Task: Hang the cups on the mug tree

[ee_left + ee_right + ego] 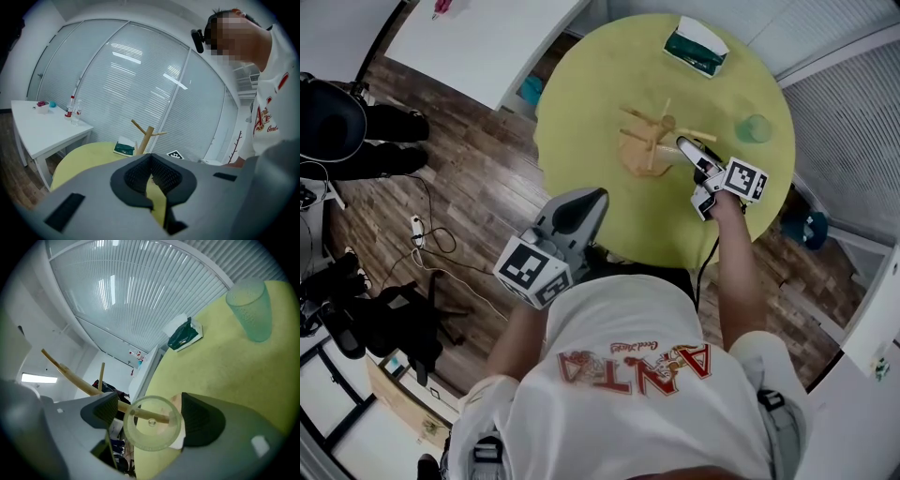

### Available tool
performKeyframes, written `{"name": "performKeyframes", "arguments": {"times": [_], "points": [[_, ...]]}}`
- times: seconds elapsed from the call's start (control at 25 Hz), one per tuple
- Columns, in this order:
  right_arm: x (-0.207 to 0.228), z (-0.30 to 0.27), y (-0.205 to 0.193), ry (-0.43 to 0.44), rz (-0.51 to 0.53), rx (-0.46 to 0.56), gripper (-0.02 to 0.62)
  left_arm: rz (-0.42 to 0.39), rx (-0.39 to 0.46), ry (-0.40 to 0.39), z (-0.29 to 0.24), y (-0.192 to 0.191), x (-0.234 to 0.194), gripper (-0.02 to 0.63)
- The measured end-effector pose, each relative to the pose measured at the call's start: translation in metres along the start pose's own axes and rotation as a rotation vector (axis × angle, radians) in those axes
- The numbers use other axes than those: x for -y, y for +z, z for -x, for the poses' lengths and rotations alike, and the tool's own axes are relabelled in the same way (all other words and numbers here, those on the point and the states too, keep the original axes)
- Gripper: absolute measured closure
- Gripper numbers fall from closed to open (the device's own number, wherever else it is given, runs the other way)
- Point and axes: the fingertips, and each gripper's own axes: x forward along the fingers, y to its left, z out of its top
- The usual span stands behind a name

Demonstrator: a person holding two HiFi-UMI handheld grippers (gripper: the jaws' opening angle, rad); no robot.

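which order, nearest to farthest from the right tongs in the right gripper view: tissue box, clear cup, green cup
1. clear cup: between the right tongs, with a mug tree peg running into it.
2. green cup: upper right, standing on the yellow table.
3. tissue box: farther back by the table's far edge, left of the green cup.

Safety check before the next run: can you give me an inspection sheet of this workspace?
Surface: round yellow-green table.
Job's things: wooden mug tree mid-table; clear cup over one peg; green cup standing, unhung.
Clutter: tissue box at far edge.
Grippers: right gripper open, fingers beside clear cup; left gripper shut, empty.
Cables: loose cables on floor.
Surroundings: white side table, blinds.
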Motion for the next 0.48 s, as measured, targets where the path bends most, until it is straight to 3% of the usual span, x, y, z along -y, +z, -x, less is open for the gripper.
{"name": "performKeyframes", "arguments": {"times": [0.12,0.36,0.48], "points": [[-0.005,0.019,0.009,-0.035,0.056,0.035,0.201,-0.009,0.015,-0.024,-0.002,0.004,0.003,0.597],[-0.016,0.088,0.018,-0.198,0.218,0.119,0.207,-0.041,0.039,-0.097,-0.007,0.02,0.014,0.597],[-0.041,0.115,0.016,-0.27,0.377,0.135,0.275,-0.063,0.051,-0.145,-0.013,0.031,0.02,0.597]]}}
